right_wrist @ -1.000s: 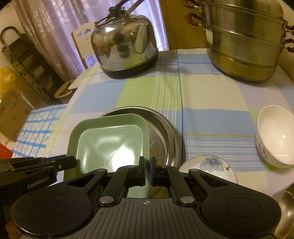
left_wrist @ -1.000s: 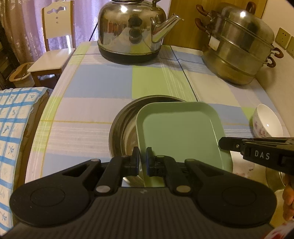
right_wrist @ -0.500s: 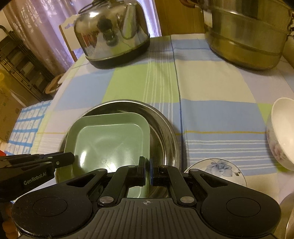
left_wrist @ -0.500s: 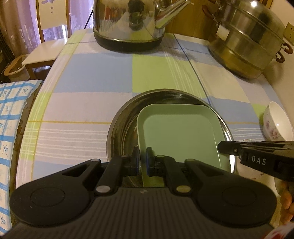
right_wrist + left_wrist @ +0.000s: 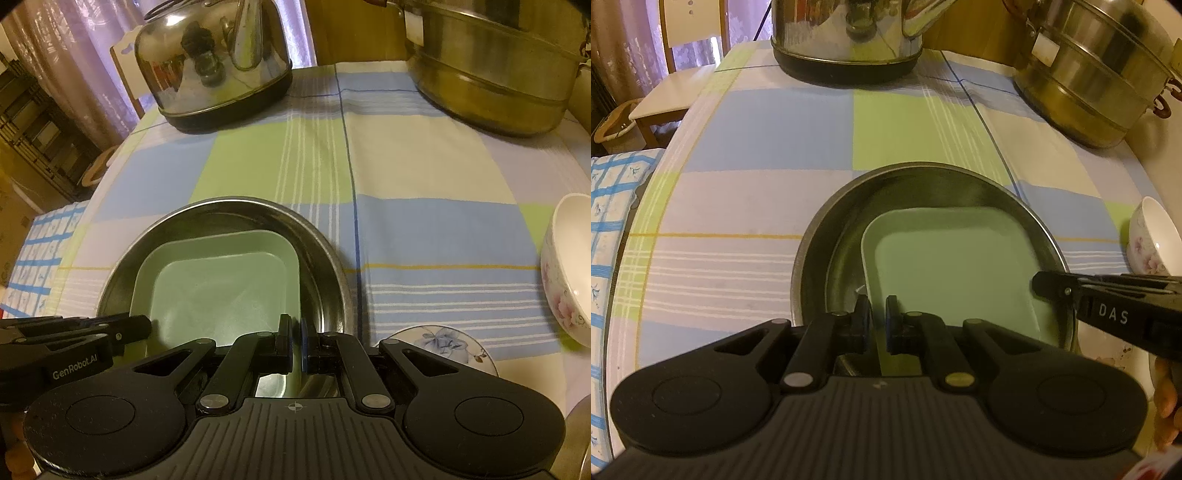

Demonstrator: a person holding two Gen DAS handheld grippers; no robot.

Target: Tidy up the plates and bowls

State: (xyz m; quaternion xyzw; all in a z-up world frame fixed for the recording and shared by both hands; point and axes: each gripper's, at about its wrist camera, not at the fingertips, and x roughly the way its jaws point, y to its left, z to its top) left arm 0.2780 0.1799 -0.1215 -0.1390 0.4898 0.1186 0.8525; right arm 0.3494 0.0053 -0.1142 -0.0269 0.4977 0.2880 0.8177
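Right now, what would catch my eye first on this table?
A pale green square plate sits inside a round steel pan near the table's front edge, its near rim pinched by both the left gripper and the right gripper. Behind stand a shiny kettle and a big steamer pot.

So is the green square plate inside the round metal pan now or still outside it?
Inside: the green plate sits within the metal pan's rim, both hand-held grippers gripping its near edge.

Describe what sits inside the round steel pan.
A square green plate lies in the steel pan, its near rim clamped by the left gripper and right gripper. Anything beneath the plate is hidden.
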